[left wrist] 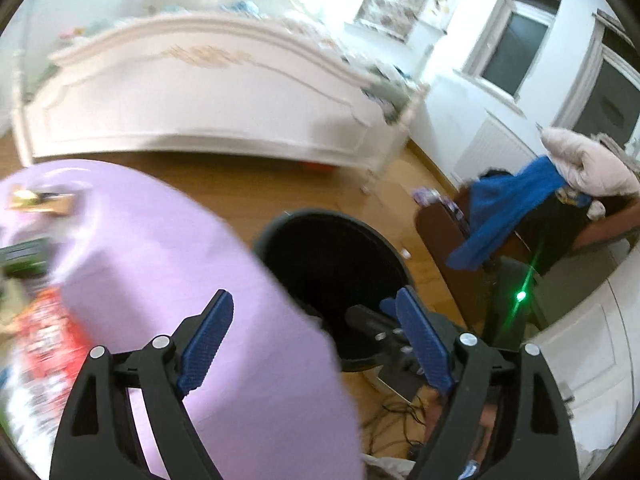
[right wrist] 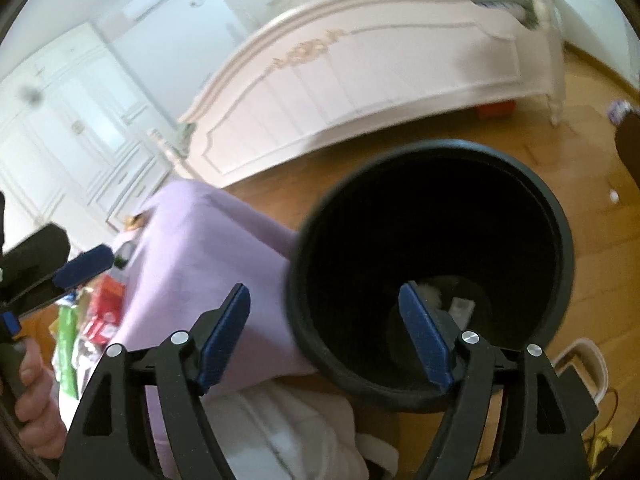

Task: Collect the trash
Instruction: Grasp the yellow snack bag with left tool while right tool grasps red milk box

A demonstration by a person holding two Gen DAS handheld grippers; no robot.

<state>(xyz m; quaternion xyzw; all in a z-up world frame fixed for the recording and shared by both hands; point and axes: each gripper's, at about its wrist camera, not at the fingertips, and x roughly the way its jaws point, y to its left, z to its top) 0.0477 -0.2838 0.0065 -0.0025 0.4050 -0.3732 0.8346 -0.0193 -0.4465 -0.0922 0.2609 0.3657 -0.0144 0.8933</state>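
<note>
Both my grippers, left and right, gaped wide and empty; the wrappers lay left of the bin, nearer my left one.

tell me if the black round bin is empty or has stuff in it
Not empty. The black round plastic bin stands upright on the wooden floor, and the right wrist view shows a pale crumpled piece and a small flat packet at its bottom.
</note>
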